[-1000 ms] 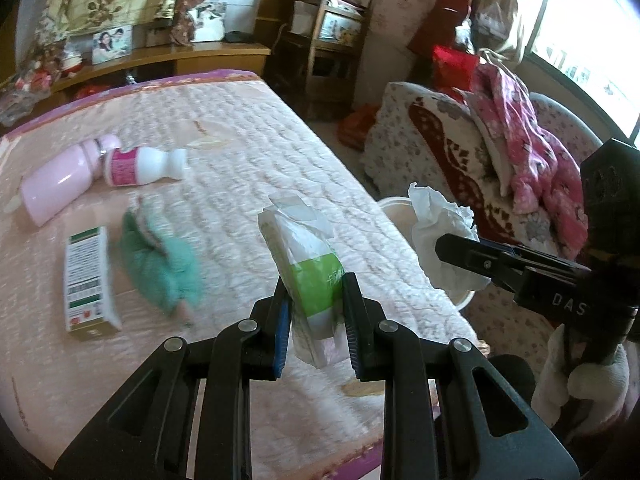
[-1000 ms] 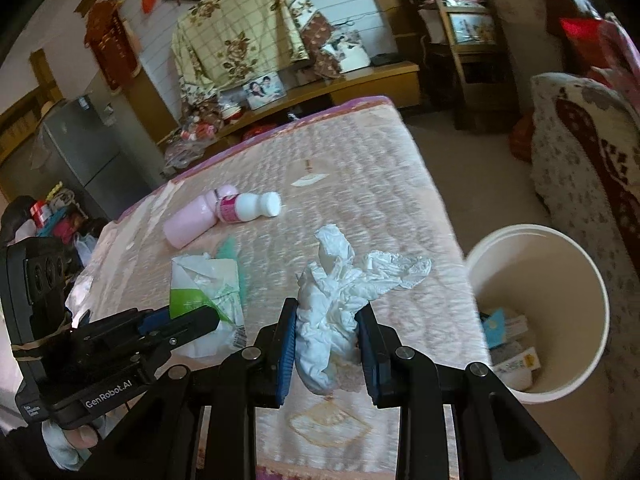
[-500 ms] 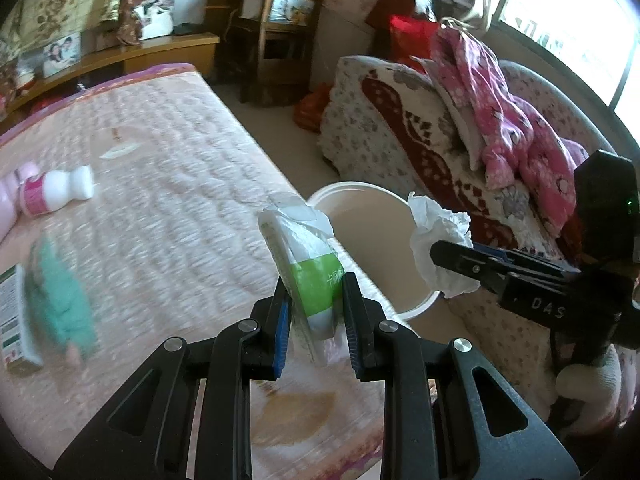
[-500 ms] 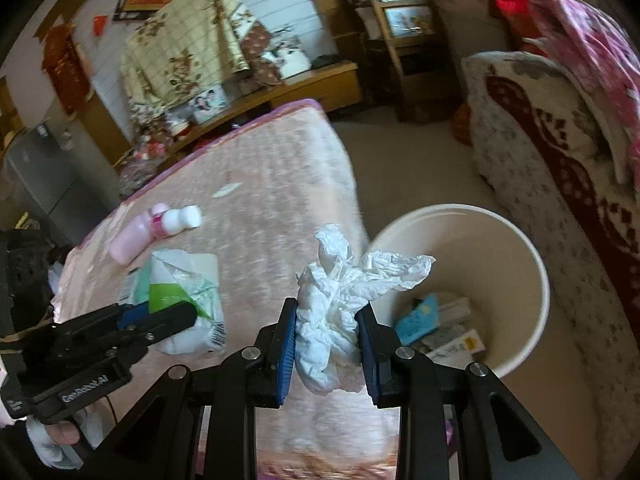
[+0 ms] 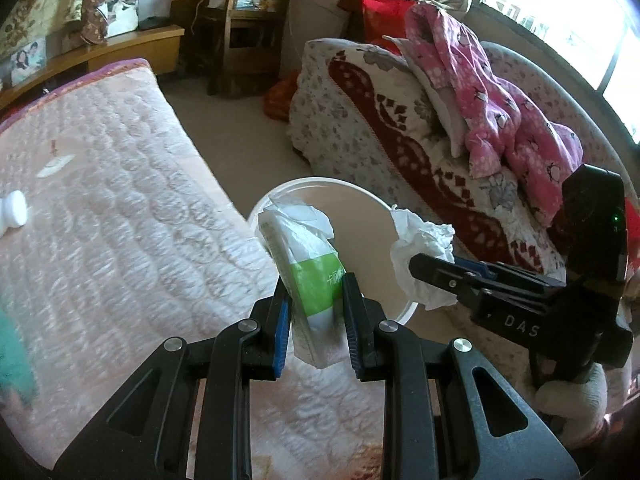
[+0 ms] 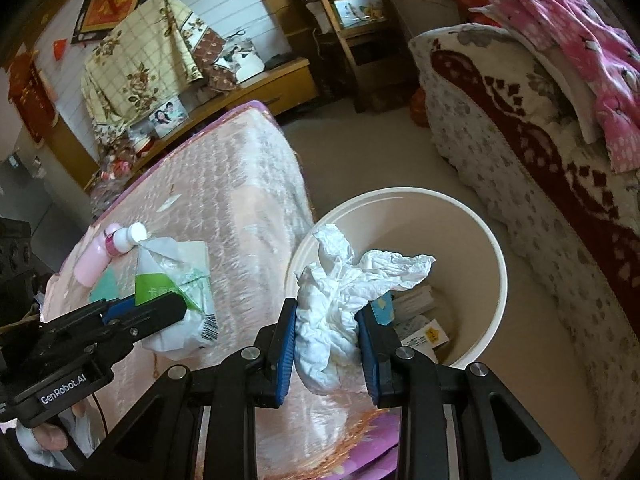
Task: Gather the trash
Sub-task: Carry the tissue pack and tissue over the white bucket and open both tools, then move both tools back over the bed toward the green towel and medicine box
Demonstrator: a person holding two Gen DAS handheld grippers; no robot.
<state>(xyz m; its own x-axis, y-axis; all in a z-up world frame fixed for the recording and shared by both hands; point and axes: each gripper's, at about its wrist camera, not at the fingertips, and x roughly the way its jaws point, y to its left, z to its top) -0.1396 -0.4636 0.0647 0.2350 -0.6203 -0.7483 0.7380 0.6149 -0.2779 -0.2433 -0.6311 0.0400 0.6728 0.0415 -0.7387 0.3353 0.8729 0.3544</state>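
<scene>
Inspector A: Starting with the largest item. What is occupying the left half of both frames?

Inspector B: The bed (image 5: 120, 216), under a pink quilted cover. The sofa (image 6: 520, 152) is filling the right side of the right wrist view, with pink clothing (image 5: 492, 92) lying on top of it.

Inspector A: And between them?

Inspector B: The bin (image 6: 476, 248), a cream bucket, is standing on the floor at centre frame, just beside the bed's edge. Boxes (image 6: 420, 320) are lying at its bottom.

Inspector A: Left gripper?

Inspector B: The left gripper (image 5: 316, 312), at lower centre of its view, is clamping a green-and-white packet (image 5: 308, 264). Its jaws are pressing both sides, and the packet is appearing in front of the bin's near rim.

Inspector A: Right gripper?

Inspector B: The right gripper (image 6: 327, 332) is squeezing a crumpled tissue (image 6: 340, 288) between narrowly spaced blue pads. The wad is showing against the bin's left rim, one flap reaching over the opening.

Inspector A: Anything smaller?

Inspector B: A pink bottle (image 6: 100, 256) is lying on the bed at mid left, behind the packet. Something teal (image 5: 12, 364) is sitting blurred at the left edge of the left wrist view.
</scene>
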